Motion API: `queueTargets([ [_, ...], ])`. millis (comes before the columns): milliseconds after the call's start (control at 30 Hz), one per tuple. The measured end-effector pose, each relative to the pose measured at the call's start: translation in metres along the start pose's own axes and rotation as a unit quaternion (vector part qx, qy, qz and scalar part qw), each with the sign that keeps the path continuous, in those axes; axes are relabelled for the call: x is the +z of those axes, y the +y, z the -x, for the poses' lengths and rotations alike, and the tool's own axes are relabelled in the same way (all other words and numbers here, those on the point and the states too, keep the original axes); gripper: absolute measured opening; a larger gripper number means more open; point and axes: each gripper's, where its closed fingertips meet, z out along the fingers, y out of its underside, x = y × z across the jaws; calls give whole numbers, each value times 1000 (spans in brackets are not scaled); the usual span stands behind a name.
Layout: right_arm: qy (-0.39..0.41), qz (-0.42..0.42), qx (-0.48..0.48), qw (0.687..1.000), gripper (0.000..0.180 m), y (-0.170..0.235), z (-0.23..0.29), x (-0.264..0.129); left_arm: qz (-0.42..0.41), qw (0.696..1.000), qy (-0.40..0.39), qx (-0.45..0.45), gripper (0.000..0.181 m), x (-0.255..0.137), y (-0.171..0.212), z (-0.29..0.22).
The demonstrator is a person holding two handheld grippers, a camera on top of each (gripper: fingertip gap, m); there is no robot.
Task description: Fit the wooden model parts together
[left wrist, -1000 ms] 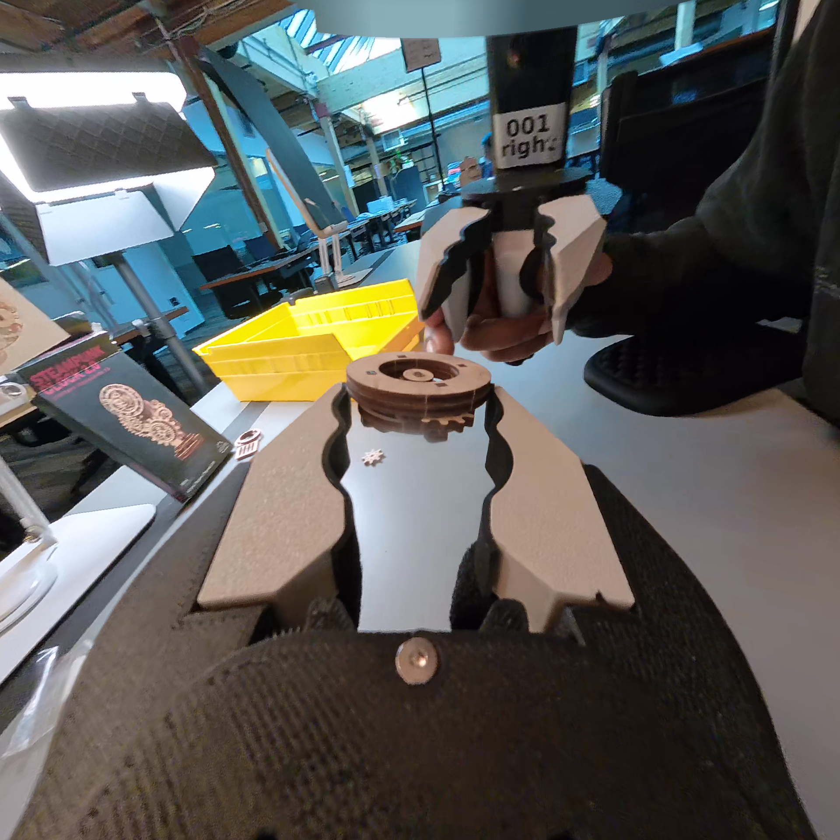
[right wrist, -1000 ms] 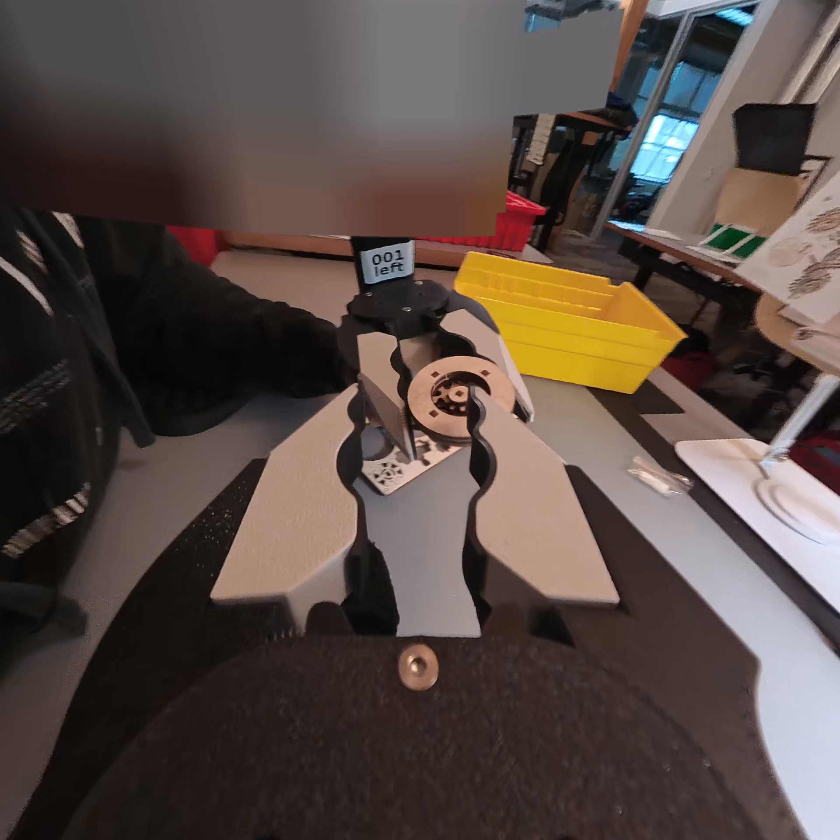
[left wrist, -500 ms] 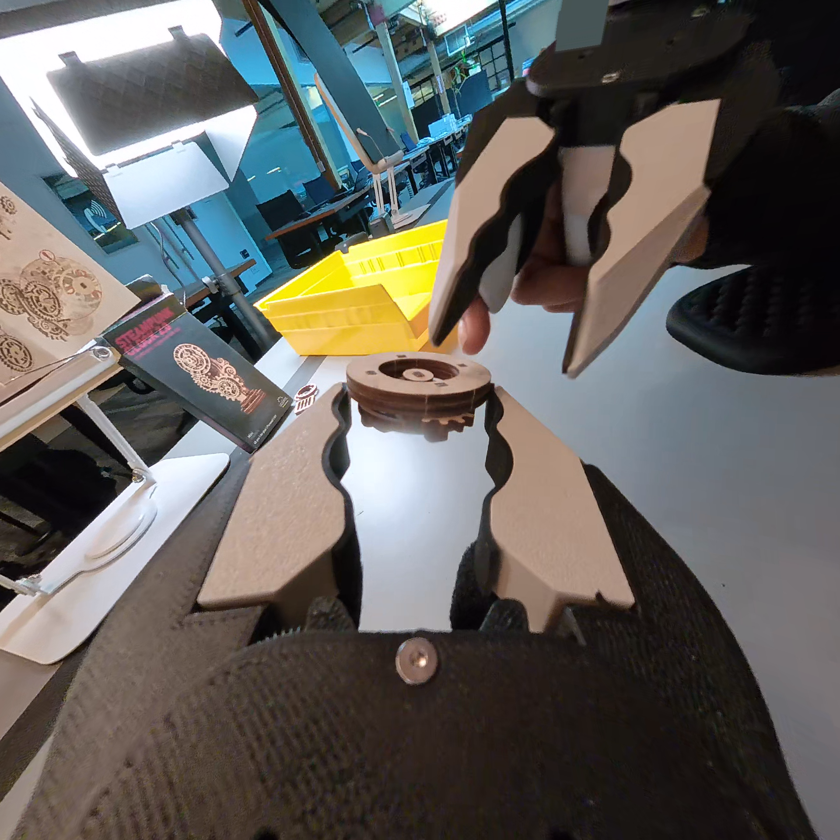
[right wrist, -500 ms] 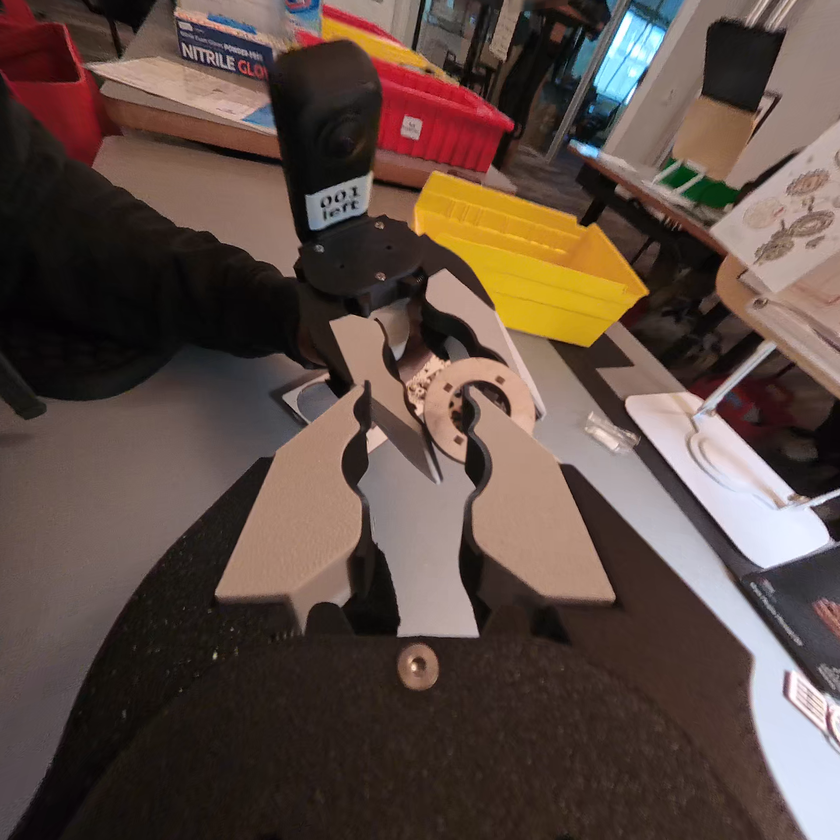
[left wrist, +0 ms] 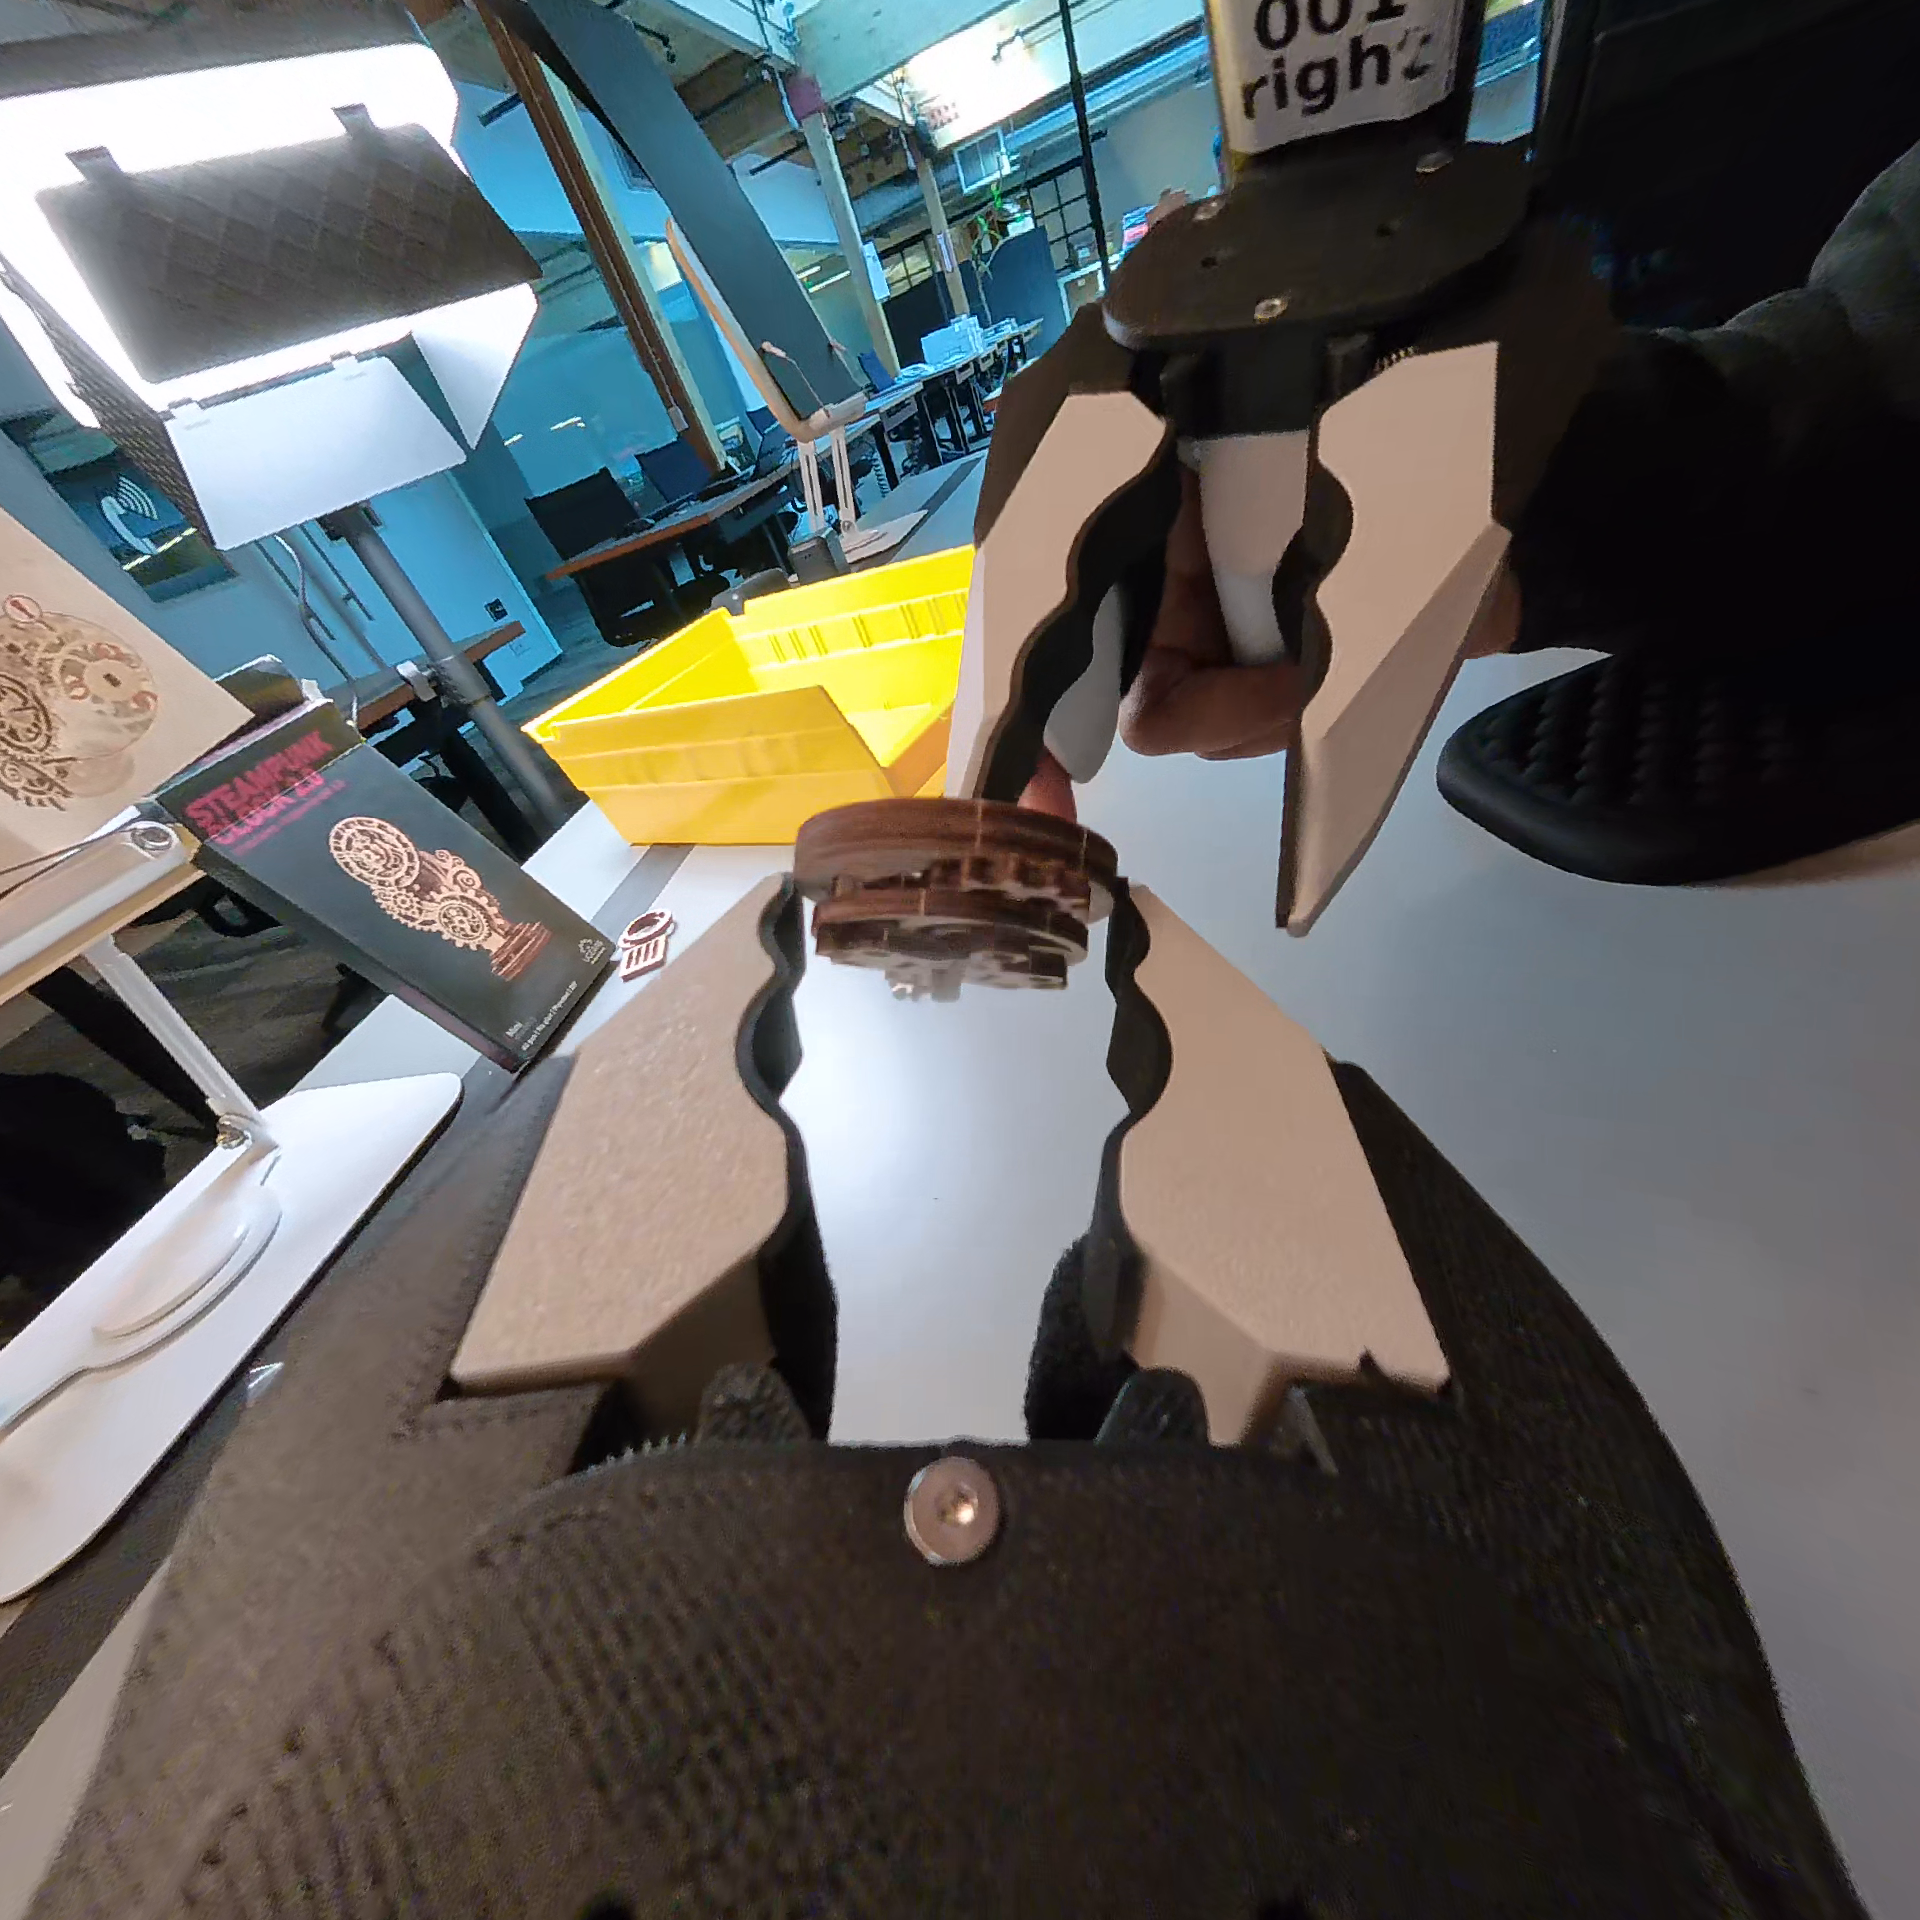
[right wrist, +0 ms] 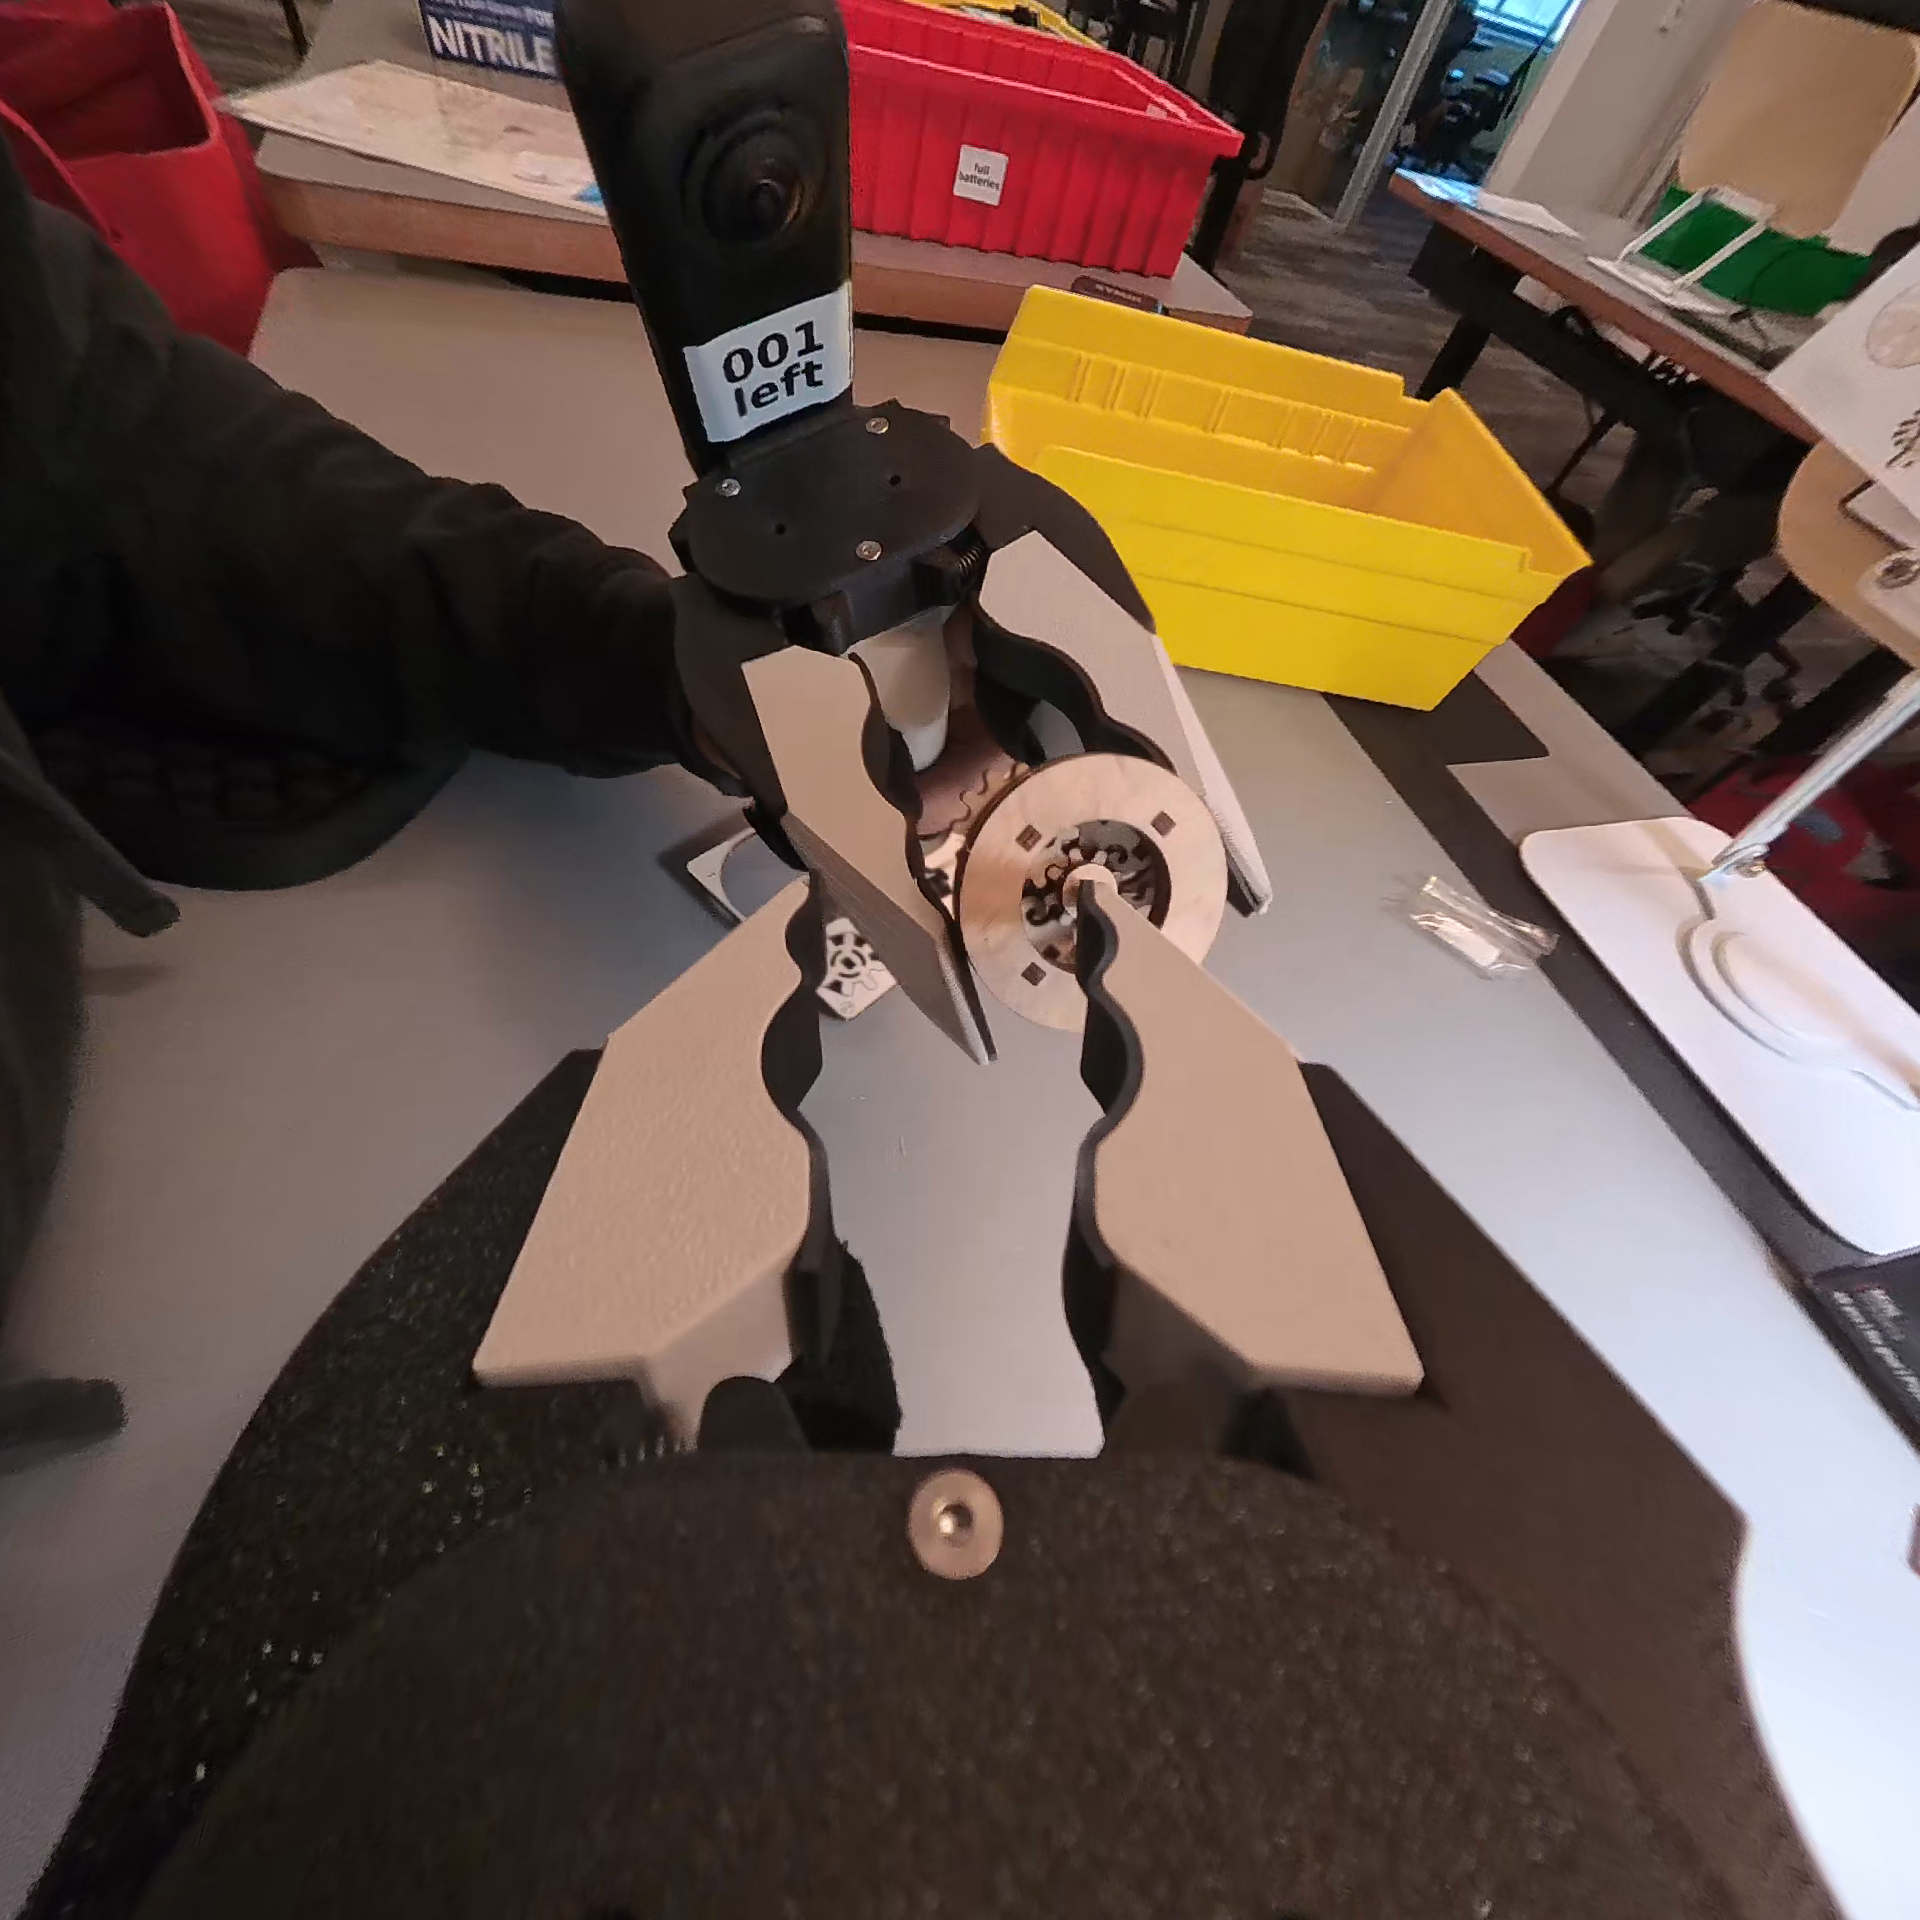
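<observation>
My left gripper point(left wrist: 956, 904) is shut on a round wooden gear assembly point(left wrist: 951, 873) and holds it by the rim above the grey table. In the right wrist view the assembly point(right wrist: 1164, 831) shows its flat ring face, held in the left gripper point(right wrist: 1112, 982). My right gripper point(left wrist: 1132, 862) comes down from the upper right, open and empty. One of its fingertips point(left wrist: 971, 790) rests on the assembly's top face. In its own view the right gripper point(right wrist: 945, 894) has one fingertip point(right wrist: 1091, 904) at the ring's centre hole.
A yellow bin point(left wrist: 769, 727) point(right wrist: 1278, 540) stands behind. A black booklet point(left wrist: 416, 894) and a small wooden piece point(left wrist: 644, 940) lie at the left. There is a white lamp base point(right wrist: 1766, 987), a small plastic bag point(right wrist: 1475, 920), a cut-out wooden sheet point(right wrist: 852, 977) and a red crate point(right wrist: 1039, 135). Left and right tips are no more than a few centimetres apart.
My right gripper has come down and closer until a fingertip meets the assembly. The assembly has tipped in the left grip: its edge and underside now face the left camera.
</observation>
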Motion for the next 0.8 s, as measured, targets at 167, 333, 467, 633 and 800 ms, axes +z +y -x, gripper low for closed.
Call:
queueTargets([
  [167,-13,-16,24,1000,46,-3,3,-3,-17,1000,12,-10,58,-1,-4,-3],
  [333,-15,-45,12,999,45,-21,5,-10,-104,991,47,-70,57,-6,-28,-7],
  [467,-18,-70,28,997,47,-32,1,-22,-138,984,64,-91,58,-11,-37,-8],
  [633,-22,-106,155,982,46,-29,-28,-33,-146,983,75,-85,58,-12,-40,-13],
  [800,-139,-120,358,915,47,-7,-27,-21,-147,983,81,-77,57,-11,-41,-16],
])
